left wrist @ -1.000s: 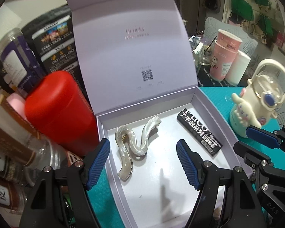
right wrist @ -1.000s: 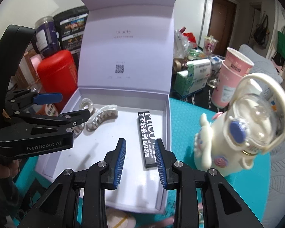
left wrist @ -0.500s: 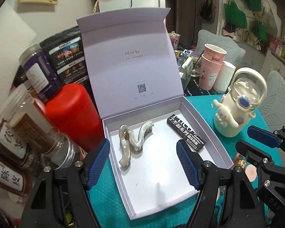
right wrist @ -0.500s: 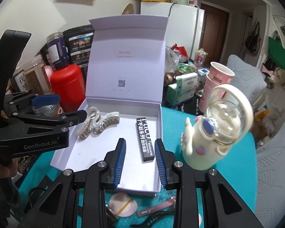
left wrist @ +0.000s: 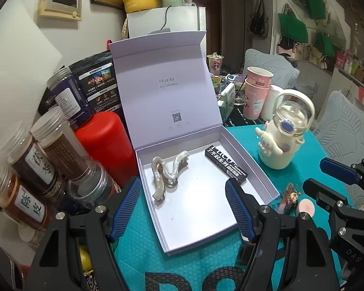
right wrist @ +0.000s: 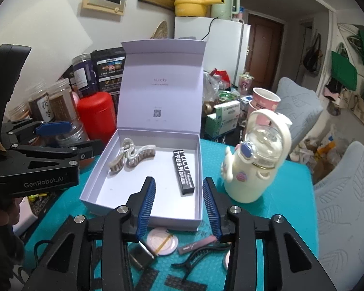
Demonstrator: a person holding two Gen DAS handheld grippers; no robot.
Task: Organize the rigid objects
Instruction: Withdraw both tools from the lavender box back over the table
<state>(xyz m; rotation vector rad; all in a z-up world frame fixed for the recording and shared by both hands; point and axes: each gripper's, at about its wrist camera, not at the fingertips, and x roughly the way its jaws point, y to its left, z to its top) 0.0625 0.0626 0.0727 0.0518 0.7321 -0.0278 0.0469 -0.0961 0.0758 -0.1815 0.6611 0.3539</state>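
Note:
An open white gift box (left wrist: 207, 215) (right wrist: 114, 186) sits on the teal table with its lid standing up. Inside lie two pearly hair claws (left wrist: 167, 172) (right wrist: 131, 156) and a black stick-shaped box (left wrist: 225, 165) (right wrist: 184, 172). My left gripper (left wrist: 182, 208) hangs open above the box's near end, holding nothing. My right gripper (right wrist: 179, 205) hovers over the box's front right corner; its jaws are opening and nothing is between them. In front of the box lie a round compact (right wrist: 161, 241), a pink bar (right wrist: 197, 243) and a black hair clip (right wrist: 199, 257).
A cream cartoon water bottle (left wrist: 282, 138) (right wrist: 254, 160) stands right of the box. A red canister (left wrist: 104, 143) (right wrist: 95, 116) and several jars (left wrist: 36, 165) crowd the left. Pink paper cups (left wrist: 256, 92) and a carton (right wrist: 224, 120) stand behind. Grey chairs (right wrist: 347, 206) flank the table's right side.
Both grippers have pulled back and risen, so the whole box and table front now show. The right gripper's jaws have spread wider. The left gripper's gap is unchanged.

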